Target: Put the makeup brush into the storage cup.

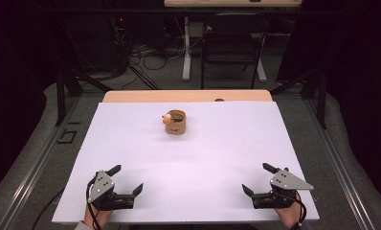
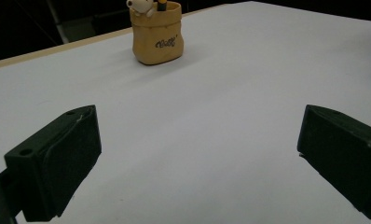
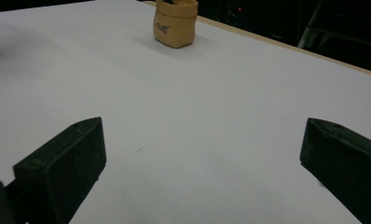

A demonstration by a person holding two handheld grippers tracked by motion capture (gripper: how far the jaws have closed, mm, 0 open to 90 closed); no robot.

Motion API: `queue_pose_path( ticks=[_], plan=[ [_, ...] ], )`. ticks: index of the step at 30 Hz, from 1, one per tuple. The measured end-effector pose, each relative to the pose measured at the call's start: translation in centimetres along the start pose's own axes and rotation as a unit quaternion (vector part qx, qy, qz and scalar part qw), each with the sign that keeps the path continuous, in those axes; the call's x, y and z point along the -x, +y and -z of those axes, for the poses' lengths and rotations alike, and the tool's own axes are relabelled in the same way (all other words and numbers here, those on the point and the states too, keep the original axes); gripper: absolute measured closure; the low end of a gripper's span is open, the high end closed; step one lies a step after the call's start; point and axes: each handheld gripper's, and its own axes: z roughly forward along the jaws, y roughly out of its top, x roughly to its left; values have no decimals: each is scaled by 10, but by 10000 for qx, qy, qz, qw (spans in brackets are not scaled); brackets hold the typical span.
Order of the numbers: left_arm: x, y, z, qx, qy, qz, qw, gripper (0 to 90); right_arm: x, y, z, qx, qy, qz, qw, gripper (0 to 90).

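A small tan sack-shaped pot [image 1: 175, 122] stands upright on the white table sheet [image 1: 188, 158], toward the back middle. Dark script is printed on its side, a little white figure [image 2: 140, 5] peeks over its rim, and a dark object sits inside it. The same pot [image 2: 157, 33] appears far ahead in the left gripper view and again, as the pot [image 3: 175, 23], in the right gripper view. My left gripper [image 1: 127, 179] rests at the near left corner, jaws wide apart, nothing between them. My right gripper [image 1: 256, 178] rests at the near right corner, equally open and empty.
A wooden tabletop edge [image 1: 188, 96] shows beyond the sheet. Behind it stand a dark chair [image 1: 234, 45], a white table leg [image 1: 186, 48] and tangled cables [image 1: 145, 55] on the floor. Metal frame rails [image 1: 35, 158] run along both sides.
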Motion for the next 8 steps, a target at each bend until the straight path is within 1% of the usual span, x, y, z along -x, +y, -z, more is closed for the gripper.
queue_pose_path(
  ticks=[3, 4, 8],
  plan=[
    [-1, 0, 0, -19, 31, 26, 10000, 0, 1, 0, -2, 24, -2, -23, 10000, 0],
    [-1, 0, 0, -14, 44, 22, 10000, 0, 1, 0, -2, -33, 9, -12, 10000, 0],
    [-2, -1, 1, 8, 93, 56, 9999, 0, 1, 2, 0, 46, 21, 10, 10000, 0]
  ],
)
